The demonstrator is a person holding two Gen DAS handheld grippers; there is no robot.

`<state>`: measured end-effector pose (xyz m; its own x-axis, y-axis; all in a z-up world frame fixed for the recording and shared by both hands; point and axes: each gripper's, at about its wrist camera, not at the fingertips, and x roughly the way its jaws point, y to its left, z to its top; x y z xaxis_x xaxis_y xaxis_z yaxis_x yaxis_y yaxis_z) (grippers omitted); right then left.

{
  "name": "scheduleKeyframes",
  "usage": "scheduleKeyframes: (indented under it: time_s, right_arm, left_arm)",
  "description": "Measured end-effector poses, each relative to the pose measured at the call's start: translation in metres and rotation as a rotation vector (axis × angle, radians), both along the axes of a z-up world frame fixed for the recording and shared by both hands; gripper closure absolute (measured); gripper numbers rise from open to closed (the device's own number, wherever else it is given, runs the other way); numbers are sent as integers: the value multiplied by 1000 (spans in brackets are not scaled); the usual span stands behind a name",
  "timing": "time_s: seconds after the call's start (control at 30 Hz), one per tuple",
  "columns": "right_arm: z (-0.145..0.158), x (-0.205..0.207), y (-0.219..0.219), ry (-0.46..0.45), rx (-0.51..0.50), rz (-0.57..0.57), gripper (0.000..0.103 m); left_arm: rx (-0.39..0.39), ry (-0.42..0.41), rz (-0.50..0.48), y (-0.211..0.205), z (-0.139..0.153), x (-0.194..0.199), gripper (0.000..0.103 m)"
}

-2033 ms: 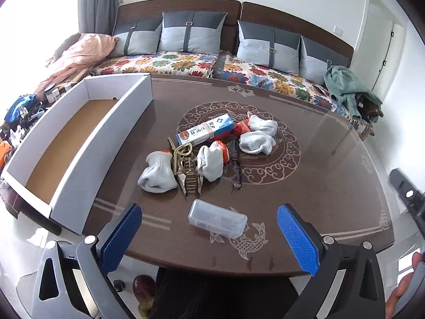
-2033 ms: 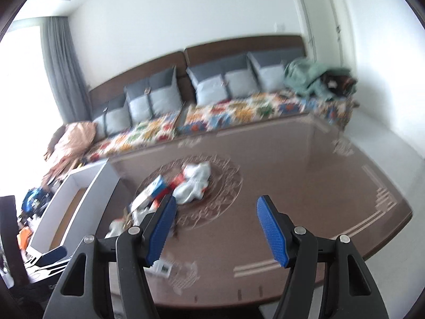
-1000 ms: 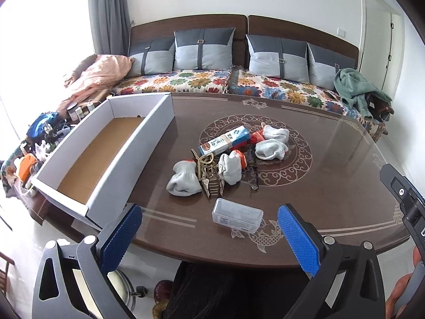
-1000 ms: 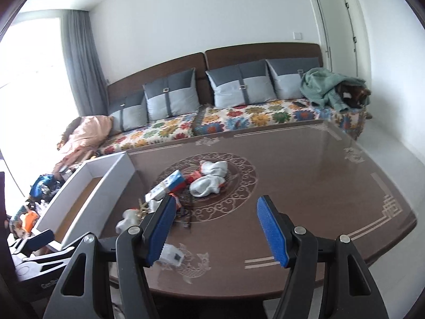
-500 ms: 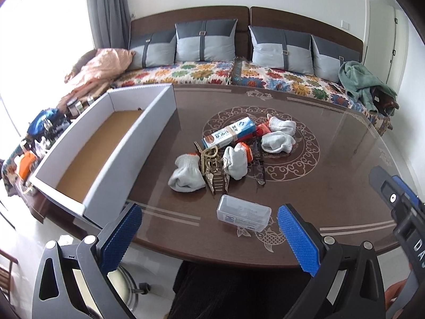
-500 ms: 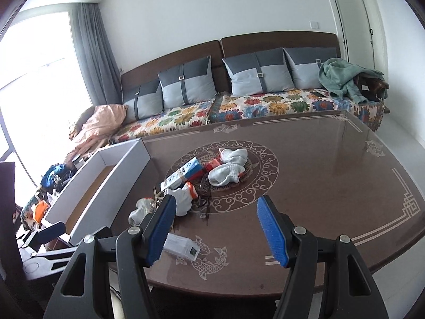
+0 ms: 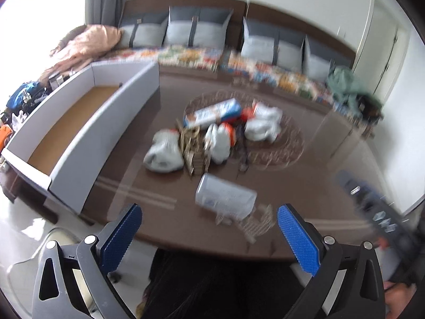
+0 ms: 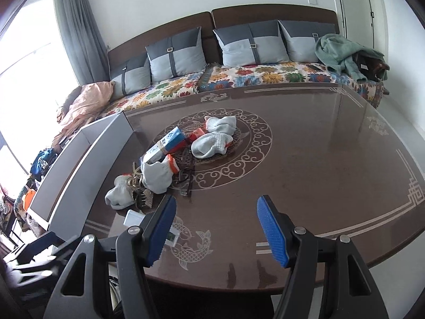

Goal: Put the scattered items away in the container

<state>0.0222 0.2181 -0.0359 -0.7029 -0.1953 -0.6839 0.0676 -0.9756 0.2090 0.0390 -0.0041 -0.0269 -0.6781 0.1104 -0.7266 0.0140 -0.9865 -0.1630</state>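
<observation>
Jaws of both grippers gape wide; white cardboard box (image 7: 87, 135) shows only its brown floor.

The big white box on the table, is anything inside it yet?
The white box shows only its bare brown cardboard floor in the left wrist view. Its near wall hides a strip of the floor, so that bit cannot be checked.

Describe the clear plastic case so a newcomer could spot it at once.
Start at the dark brown table with the swirl medallion, then find the pile of white gloves near its middle. The clear plastic case lies alone on the near side of that pile, beside the fish inlay: the only see-through, hard-edged rectangular thing there.
</observation>
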Motion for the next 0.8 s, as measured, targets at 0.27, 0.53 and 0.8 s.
scheduleKeyframes:
  time_s: [0.27, 0.53, 0.8]
  right_arm:
    - [-8, -4, -9, -52, -3, 43, 38]
    - [6, -16, 5, -15, -205, 83, 38]
    - [25, -19, 22, 20, -460, 97, 38]
  left_arm:
    - [6, -64, -118, 17, -9, -7, 0]
    - [-14, -17, 30, -18, -7, -18, 0]
    - [12, -97, 22, -26, -26, -17, 0]
